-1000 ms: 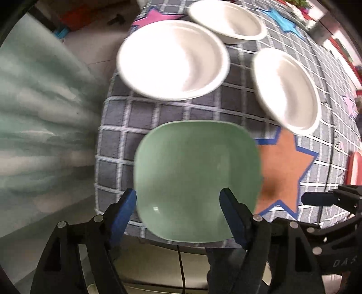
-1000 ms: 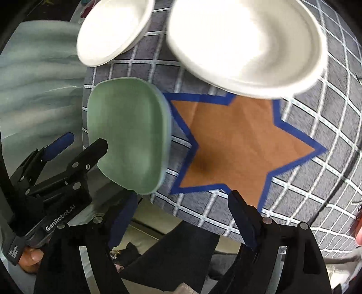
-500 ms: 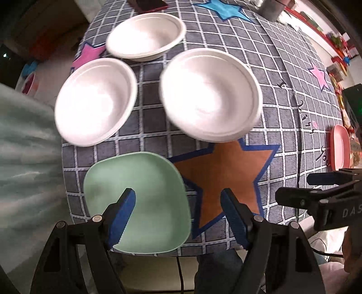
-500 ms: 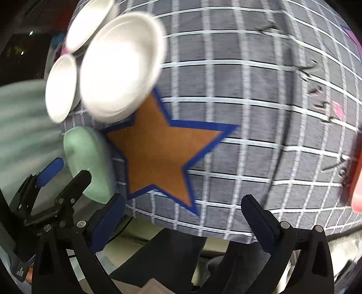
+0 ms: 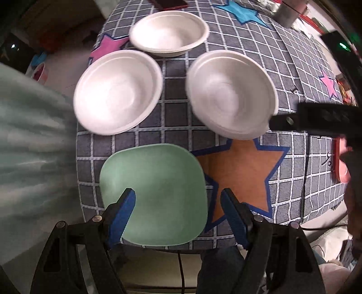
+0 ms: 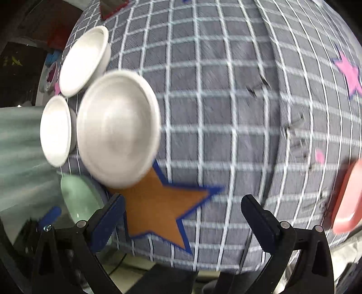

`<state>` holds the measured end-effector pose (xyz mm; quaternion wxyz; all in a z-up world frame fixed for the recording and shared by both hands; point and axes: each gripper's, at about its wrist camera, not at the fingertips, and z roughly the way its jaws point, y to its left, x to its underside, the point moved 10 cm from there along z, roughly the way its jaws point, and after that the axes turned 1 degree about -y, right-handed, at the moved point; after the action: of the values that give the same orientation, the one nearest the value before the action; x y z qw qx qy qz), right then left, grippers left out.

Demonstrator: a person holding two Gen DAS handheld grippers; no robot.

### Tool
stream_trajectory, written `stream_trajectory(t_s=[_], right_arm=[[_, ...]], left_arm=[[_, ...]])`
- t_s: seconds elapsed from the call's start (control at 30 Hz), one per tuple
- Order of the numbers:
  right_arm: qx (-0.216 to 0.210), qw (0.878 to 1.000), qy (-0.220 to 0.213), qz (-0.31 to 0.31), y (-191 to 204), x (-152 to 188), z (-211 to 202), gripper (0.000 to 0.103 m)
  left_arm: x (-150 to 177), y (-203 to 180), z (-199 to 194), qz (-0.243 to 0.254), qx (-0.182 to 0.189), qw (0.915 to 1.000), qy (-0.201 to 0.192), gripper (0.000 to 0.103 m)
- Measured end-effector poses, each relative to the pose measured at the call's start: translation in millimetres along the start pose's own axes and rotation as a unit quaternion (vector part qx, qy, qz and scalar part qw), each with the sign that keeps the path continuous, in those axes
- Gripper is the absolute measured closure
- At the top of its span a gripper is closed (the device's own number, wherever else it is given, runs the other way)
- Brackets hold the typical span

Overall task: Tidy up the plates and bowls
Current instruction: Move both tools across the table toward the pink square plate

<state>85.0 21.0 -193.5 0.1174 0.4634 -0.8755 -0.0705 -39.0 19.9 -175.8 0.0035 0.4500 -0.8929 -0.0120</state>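
Note:
A green square plate (image 5: 153, 192) lies flat near the table's front edge, beside an orange star patch (image 5: 244, 176). My left gripper (image 5: 178, 203) hangs open above it, pointing straight down, with nothing between its fingers. Three white bowls stand behind: one on the left (image 5: 117, 90), one at the back (image 5: 169, 34), one on the right (image 5: 230, 95). My right gripper (image 6: 183, 201) is wide open and empty over the orange star (image 6: 158, 208). Its dark body (image 5: 316, 119) shows at the right of the left wrist view. A pink plate (image 6: 348, 196) lies at the far right.
A grey checked cloth (image 6: 226, 90) with star patches covers the table. In the right wrist view the bowls (image 6: 117, 129) and green plate (image 6: 79, 201) sit at the left, with the left gripper (image 6: 49, 217) below them. A grey cup (image 5: 287, 13) and a red object (image 5: 167, 3) stand at the back.
The right gripper's jaws spread wider and it swung right across the cloth, bringing the pink plate into view. The left gripper drew back from the table, so more bowls show; the green plate stayed put.

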Motion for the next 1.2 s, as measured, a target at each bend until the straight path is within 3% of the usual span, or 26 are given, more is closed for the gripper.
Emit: stream_trajectory(t_s=[0.1,0.27,0.43,0.5,0.73,1.0,1.13,1.2], right_arm=[[0.023,1.0,-0.003,-0.017,5.1,-18.1,7.3,0.0],[0.105,0.994,-0.001,-0.042,-2.0,-41.5,26.0,0.0],[0.175,0.983,-0.038,-0.029,-32.3,-72.2,10.4,0.0],[0.173,0.984,-0.048,-0.011,-46.9,-83.4,-1.0,0.0],[0.095,0.993,-0.067,0.033,-78.5,-85.9,-34.2,0.0],[0.06,0.992,-0.068,0.088,-163.2,-48.3,-63.8,0.0],[0.062,0.988,-0.074,0.121,-226.0,-23.2,-78.0,0.0],[0.068,0.986,-0.074,0.134,-236.4,-9.9,-86.4,0.0]], left_arm=[[1.2,4.0,2.9,-0.007,-0.001,1.0,0.002,0.022],[2.4,1.1,9.1,-0.002,-0.003,1.0,0.006,0.022],[-3.2,-12.0,13.1,0.016,-0.005,0.9998,0.009,0.022],[-8.6,-20.3,12.4,0.026,-0.005,0.9996,0.006,0.022],[-26.7,-54.4,5.1,0.06,0.005,0.9981,-0.009,0.022],[-37.3,-96.9,1.6,0.105,0.013,0.9943,-0.011,0.022],[-37.7,-120.5,1.0,0.127,0.015,0.9918,-0.011,0.022],[-36.8,-132.1,0.2,0.138,0.017,0.9902,-0.01,0.022]])
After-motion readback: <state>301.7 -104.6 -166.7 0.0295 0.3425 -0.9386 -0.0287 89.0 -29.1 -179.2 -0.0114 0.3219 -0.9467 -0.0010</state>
